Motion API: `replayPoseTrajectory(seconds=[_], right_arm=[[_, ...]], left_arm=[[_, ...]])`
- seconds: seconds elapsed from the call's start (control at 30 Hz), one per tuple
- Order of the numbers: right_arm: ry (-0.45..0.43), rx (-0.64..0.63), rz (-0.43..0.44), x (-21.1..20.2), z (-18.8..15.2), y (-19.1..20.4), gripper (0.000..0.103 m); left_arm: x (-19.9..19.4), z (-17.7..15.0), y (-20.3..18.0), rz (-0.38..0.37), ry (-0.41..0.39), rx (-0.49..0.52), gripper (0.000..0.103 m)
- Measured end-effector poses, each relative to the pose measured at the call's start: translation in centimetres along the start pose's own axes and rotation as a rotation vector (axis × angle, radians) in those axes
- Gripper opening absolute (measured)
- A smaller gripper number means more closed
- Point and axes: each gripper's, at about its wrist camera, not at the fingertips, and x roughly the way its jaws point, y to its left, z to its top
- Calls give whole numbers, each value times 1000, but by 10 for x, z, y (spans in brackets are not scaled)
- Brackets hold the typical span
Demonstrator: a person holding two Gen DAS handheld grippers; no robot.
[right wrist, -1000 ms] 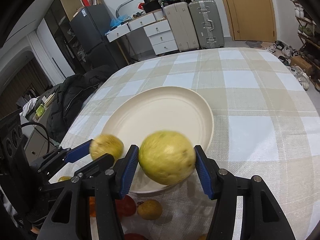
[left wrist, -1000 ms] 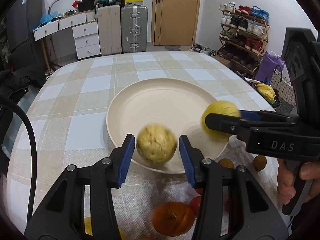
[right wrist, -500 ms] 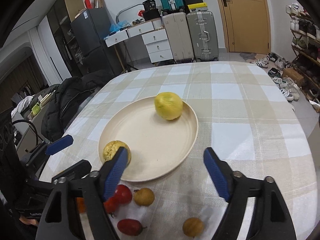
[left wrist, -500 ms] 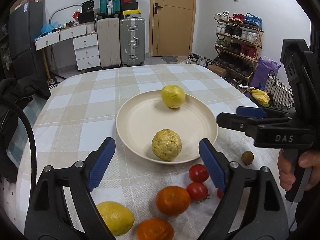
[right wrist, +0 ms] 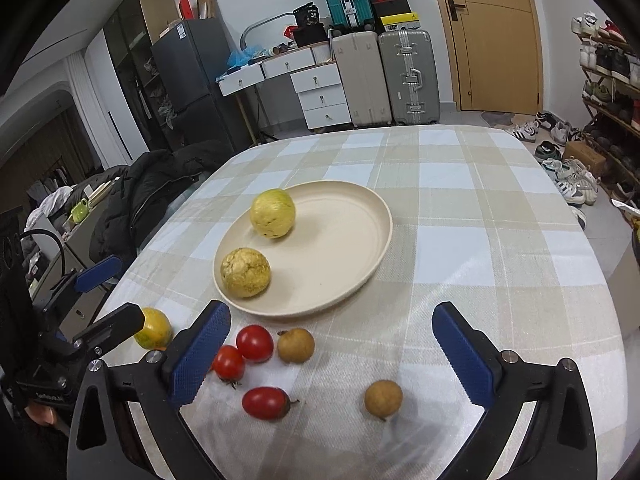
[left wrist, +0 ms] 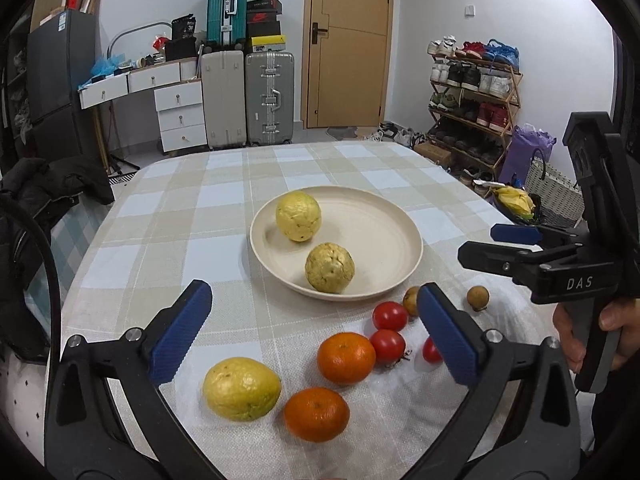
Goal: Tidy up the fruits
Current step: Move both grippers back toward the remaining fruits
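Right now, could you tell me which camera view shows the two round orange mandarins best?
The left wrist view: both round orange mandarins lie fully visible on the checked tablecloth. The right wrist view shows only an orange sliver behind the left gripper.

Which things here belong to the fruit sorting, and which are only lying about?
For the job:
- round cream plate
- two wrinkled yellow fruits on it
- smooth yellow fruit, two oranges, three red tomatoes, two small brown fruits on the checked tablecloth

Just lying about:
- grey suitcases
- wooden shoe rack
- black jacket
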Motion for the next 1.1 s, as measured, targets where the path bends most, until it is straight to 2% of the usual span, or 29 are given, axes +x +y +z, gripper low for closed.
replayPoseTrajectory(seconds=[0.23,0.47,0.9,1.0,1.1], right_arm=[[36,-20,-8,-5,-9,-5,103],[76,12,14,-3,-16,-14,103],[155,-84,8,4,-28,-9,102],[171,-101,5,7,-30,-7,98],[189,-115,14,10,-33,-7,87]], left_arm=[[-12,-9,-5,-7,16,4,102],[-22,-22,-2,-6,25,-8,102],[-14,-33,5,-5,76,-15,102],[-11,-36,4,-5,93,-3,102],[-8,-37,2,-6,104,15,102]])
